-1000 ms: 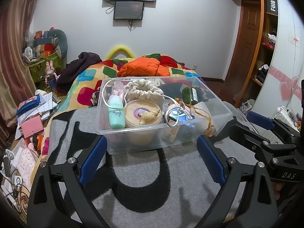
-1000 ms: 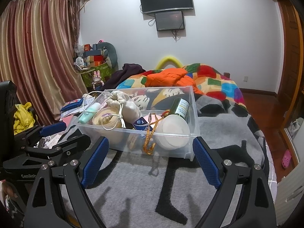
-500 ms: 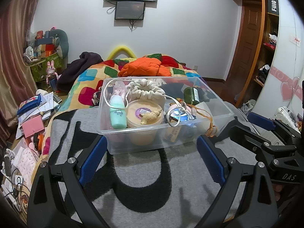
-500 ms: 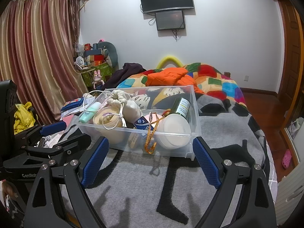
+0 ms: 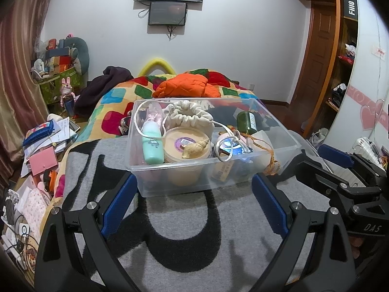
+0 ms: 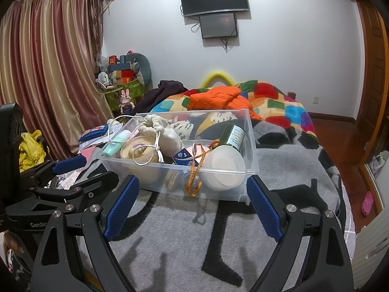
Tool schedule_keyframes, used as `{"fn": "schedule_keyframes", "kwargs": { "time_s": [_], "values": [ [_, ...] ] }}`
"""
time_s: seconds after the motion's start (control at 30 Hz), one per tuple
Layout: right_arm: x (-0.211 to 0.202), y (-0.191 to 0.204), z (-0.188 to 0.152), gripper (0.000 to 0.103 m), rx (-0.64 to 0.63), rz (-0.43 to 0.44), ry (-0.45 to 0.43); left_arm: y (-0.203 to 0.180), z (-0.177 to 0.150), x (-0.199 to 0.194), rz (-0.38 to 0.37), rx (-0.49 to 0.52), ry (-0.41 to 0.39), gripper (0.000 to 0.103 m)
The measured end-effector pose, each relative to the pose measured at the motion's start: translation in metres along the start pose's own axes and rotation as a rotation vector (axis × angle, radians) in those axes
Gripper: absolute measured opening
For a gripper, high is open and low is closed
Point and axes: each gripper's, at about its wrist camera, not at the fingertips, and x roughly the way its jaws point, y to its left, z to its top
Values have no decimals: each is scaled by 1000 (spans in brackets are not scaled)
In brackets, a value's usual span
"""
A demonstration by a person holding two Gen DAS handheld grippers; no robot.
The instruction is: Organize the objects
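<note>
We note the clear bin [image 5: 274, 131] at frame centre in both views, resting on the grey blanket [image 5: 182, 231] of the bed. Everything that looks like task material lies inside it; none of it sits loose on the blanket near the bin. We judge the gathering largely done, unless sorting within the bin is still wanted.

Bin contents, left wrist view:
- mint bottle [image 5: 152, 144], left side, lying along the wall
- tan tub [image 5: 186, 146], centre, with a shell [image 5: 195, 148] on its lid
- cream drawstring pouch [image 5: 188, 116], behind the tub, its white cord looping over the bottle
- green bottle [image 5: 246, 121], back right, tilted
- orange cord [image 5: 271, 155], draped over the front right rim and hanging outside
- small blue packet [image 5: 229, 146], beside the tub
- white lid-like disc [image 6: 225, 164], front right corner in the right wrist view

Tools: left gripper [image 5: 192, 202] has its jaws apart, nothing between them, short of the bin's front wall. Right gripper [image 6: 192, 204] likewise, jaws wide, empty, lower centre of its frame.

The hanging cord may snag if the bin is moved
</note>
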Motion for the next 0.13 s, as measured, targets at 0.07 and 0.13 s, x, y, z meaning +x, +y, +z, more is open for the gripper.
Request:
{"fn": "schedule_keyframes", "kwargs": {
  "time_s": [0.07,0.13],
  "values": [
    [0,1,0,88,-1,1,1,1,0,1,-8,-8,5,96],
    [0,1,0,88,0,2,1,3,0,1,-18,-16,11,96]
  ]
}}
